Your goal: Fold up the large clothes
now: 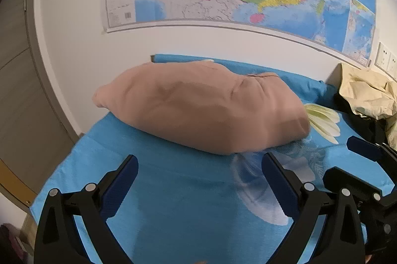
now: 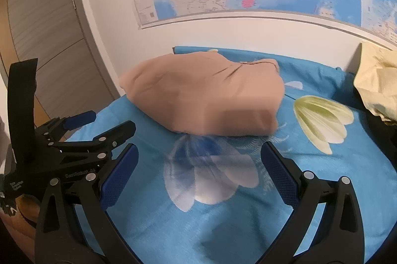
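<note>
Folded tan garment lies on blue floral sheet, ahead of both grippers, long axis crosswise. Left gripper and right gripper: jaws apart, empty. Right sits marginally nearer, by my estimate.

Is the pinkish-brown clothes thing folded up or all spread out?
Folded up. The tan garment lies as a thick, compact bundle on the blue sheet, with a straight folded edge facing the camera.
</note>
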`<state>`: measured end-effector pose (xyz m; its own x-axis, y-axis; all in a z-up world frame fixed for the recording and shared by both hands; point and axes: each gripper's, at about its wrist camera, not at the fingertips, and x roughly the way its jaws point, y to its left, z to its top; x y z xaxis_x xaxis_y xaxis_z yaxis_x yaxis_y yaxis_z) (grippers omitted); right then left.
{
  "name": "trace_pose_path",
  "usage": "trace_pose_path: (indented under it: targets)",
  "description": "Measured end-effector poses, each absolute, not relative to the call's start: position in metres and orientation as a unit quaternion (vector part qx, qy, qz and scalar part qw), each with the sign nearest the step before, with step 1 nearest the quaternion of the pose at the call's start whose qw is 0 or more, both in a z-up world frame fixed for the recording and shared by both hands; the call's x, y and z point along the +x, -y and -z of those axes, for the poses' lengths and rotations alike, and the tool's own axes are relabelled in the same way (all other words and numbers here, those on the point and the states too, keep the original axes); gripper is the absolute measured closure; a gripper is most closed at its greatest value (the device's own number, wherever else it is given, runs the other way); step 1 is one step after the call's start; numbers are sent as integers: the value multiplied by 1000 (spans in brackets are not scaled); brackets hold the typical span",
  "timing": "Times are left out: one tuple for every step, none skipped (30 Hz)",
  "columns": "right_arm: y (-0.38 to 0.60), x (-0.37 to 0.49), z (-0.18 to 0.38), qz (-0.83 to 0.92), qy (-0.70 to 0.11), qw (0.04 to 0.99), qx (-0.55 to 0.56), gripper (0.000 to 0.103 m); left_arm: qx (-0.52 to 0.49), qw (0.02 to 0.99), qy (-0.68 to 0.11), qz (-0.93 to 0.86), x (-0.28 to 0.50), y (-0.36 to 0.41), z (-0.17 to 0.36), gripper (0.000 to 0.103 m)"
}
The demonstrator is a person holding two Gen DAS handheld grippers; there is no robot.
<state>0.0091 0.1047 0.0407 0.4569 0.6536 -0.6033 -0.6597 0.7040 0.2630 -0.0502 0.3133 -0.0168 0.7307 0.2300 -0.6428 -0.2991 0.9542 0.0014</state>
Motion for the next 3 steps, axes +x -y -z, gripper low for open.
trace_pose_path:
  targets:
    - [-101, 9, -41, -382, -351, 855, -2, 6, -51, 929, -343, -132, -49, -311, 19, 7]
    - [-97, 8, -41, -378, -352, 856, 0, 6, -50, 928, -347, -125, -47, -306, 21, 7]
    - [-91, 8, -41, -374, -352, 858, 4, 6, -50, 929, -348, -118, -46, -303, 23, 7]
